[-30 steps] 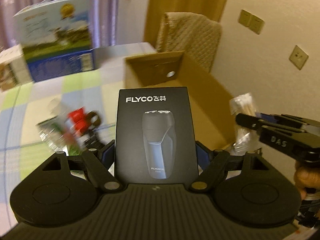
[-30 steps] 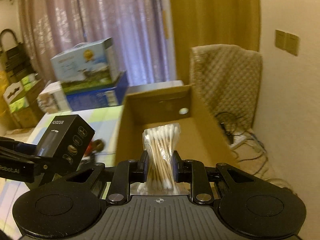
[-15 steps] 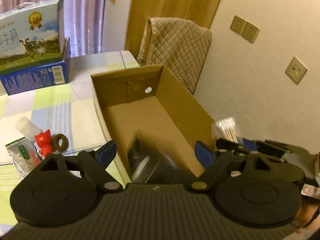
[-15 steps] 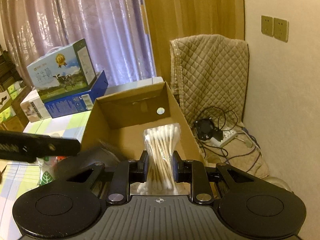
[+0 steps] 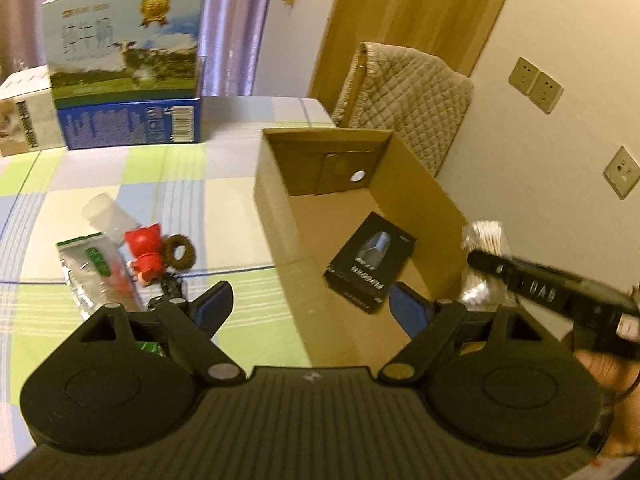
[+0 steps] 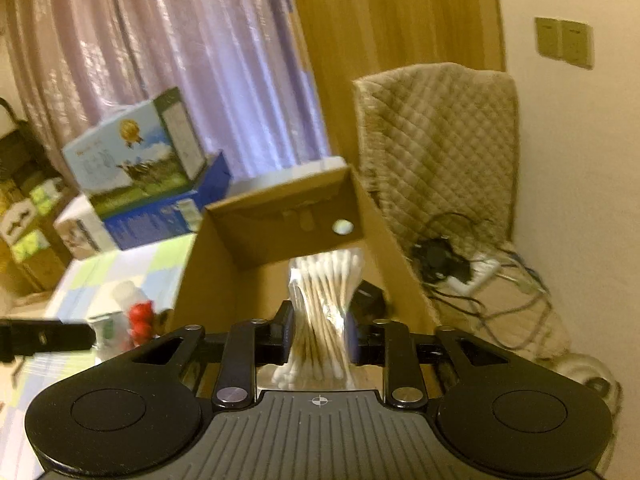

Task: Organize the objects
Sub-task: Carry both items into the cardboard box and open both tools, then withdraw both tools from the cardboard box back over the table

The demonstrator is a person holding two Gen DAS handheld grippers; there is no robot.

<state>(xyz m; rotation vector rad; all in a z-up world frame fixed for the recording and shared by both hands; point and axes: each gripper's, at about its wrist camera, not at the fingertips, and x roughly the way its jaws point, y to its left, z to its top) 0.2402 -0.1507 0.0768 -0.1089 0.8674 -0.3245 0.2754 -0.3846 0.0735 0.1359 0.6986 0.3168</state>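
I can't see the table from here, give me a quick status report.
Left gripper open, empty. Right gripper shut on cotton swabs, over cardboard box. Shaver box lies inside. Nothing in the way.

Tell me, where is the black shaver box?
In the left wrist view the black shaver box lies flat on the cardboard box floor, right of the red toy.

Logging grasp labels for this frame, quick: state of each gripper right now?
Left gripper: open, holding nothing; the black shaver box lies in the cardboard box.
Right gripper: closed on the cotton swab pack.
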